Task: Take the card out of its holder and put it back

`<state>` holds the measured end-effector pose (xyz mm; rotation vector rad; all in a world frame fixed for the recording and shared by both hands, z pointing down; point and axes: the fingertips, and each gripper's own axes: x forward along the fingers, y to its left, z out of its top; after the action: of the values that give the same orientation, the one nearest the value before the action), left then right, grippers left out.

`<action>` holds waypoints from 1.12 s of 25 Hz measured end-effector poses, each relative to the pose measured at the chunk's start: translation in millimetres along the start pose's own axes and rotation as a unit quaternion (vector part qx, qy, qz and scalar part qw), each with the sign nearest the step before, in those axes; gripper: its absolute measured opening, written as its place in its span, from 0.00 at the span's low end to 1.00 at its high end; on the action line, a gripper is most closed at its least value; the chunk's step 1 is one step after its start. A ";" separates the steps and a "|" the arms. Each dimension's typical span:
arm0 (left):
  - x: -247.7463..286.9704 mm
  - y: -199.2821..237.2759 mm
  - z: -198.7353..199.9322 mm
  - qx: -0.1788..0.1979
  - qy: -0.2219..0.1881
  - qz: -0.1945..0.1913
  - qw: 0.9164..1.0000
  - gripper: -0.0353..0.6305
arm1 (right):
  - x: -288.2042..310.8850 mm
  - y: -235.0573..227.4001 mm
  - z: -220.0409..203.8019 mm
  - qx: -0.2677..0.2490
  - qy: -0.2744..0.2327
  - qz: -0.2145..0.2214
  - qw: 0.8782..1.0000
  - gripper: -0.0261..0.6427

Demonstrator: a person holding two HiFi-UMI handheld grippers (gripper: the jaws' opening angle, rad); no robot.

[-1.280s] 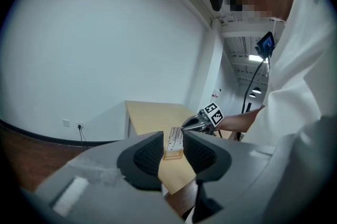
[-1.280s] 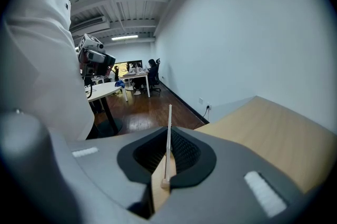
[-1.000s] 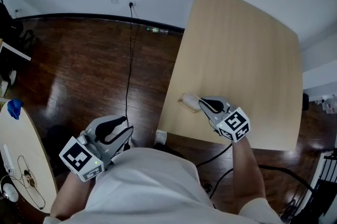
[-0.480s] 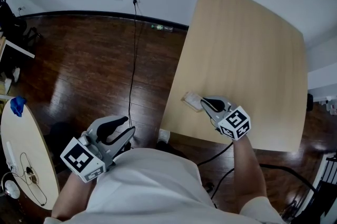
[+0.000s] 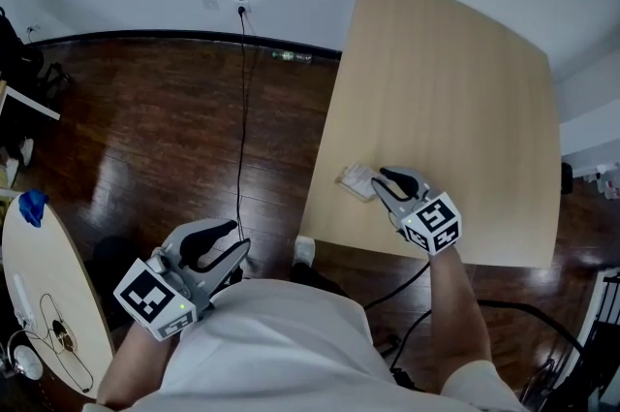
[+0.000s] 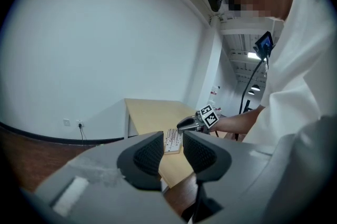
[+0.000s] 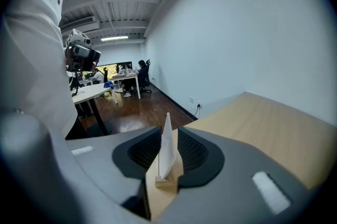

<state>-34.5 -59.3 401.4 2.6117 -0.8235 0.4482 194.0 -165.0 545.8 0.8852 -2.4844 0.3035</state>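
Head view: my right tongs [image 5: 386, 179] reach over the near left corner of the pale wooden table [image 5: 455, 90]. Their tips are at the white card [image 5: 356, 179], which stands close to the table's left edge. My left tongs [image 5: 235, 240] hang off the table over the dark wood floor [image 5: 145, 139], close to my body and well apart from the card. Left gripper view: jaws a narrow way apart, nothing between them. Far beyond the gap the card shows on the table, with the right tongs just beside it. Right gripper view: jaws have just been opening and stand apart, one on each side of the card. A gap shows on both sides, pads not pressing. Card upright, seen edge-on, its foot seated in the small wooden holder [image 7: 166, 182] on the table.
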 end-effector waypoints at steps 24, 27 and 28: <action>-157.3 -32.8 -70.5 0.042 -0.031 -0.110 0.993 0.24 | -138.0 285.1 32.2 0.079 -0.057 -0.232 0.968 0.24; -171.4 -36.6 -78.8 0.049 -0.033 -0.119 0.991 0.24 | -150.9 322.7 27.7 0.091 -0.060 -0.247 0.963 0.24; -175.4 -37.7 -81.8 0.050 -0.035 -0.121 0.991 0.24 | -154.5 333.5 26.3 0.096 -0.061 -0.251 0.961 0.24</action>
<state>-164.0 89.2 394.3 2.7877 -0.5071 0.3400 74.8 163.6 429.3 1.6143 -2.2580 0.3214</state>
